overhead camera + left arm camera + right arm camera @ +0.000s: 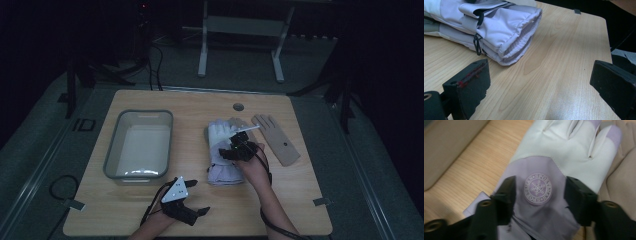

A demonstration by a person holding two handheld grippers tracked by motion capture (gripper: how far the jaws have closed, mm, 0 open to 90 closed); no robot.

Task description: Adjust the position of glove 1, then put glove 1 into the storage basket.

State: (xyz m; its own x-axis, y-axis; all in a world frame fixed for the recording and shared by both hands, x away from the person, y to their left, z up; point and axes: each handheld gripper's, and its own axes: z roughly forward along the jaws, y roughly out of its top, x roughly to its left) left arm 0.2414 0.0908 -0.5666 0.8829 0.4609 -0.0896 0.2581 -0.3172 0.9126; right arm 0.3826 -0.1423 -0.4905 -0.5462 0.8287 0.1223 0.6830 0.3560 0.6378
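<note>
Nearest you, your left gripper point(192, 212) rests low on the wooden surface point(280, 200), jaws spread wide with nothing between them, aimed at the cuffs of the lilac-and-white ski gloves point(499, 32). Further out, your right gripper point(539, 195) hovers over the stacked gloves near the surface's middle, jaws apart on either side of the snowflake badge point(538, 188), not pressing it. A tan glove point(275, 137) lies just beyond to the right; the grey bin point(140, 145) sits left.

Left of gloves: bare table point(192, 150) between grey bin point(112, 150) and stacked lilac gloves point(225, 150).
Right: tan glove point(277, 140) lies close beside.
</note>
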